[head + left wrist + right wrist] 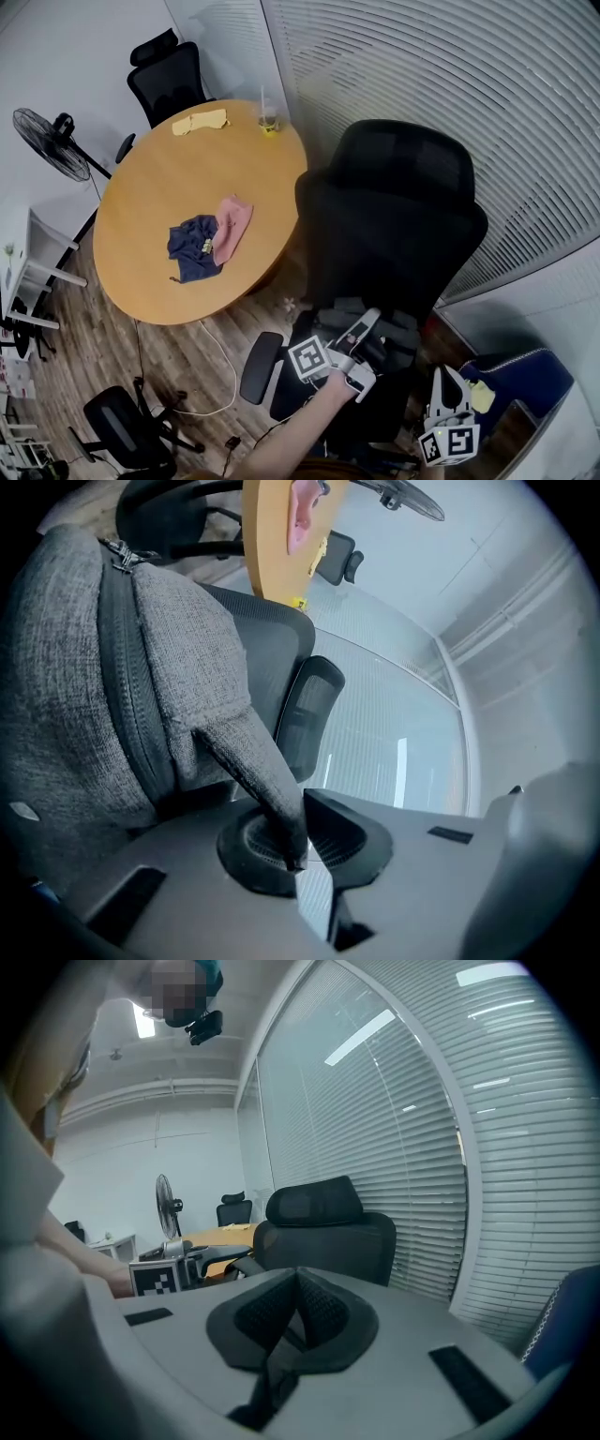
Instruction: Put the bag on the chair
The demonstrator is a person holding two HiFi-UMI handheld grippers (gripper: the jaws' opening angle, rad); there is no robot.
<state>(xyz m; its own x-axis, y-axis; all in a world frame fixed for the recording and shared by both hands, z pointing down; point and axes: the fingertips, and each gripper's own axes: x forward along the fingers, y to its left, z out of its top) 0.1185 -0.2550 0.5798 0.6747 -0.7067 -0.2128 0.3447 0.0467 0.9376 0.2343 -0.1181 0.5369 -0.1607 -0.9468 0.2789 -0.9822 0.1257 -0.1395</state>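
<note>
My left gripper (298, 853) is clamped on the bag (75, 705) by its strap (246, 772); the right gripper (298, 1316) is closed and empty. I'd seat it deep on the chair (394, 216) before releasing.

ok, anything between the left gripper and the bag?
No gap: the left gripper is shut on the bag by its own grey strap. Left gripper view shows it.

Even indoor light, fisheye-warped edges
</note>
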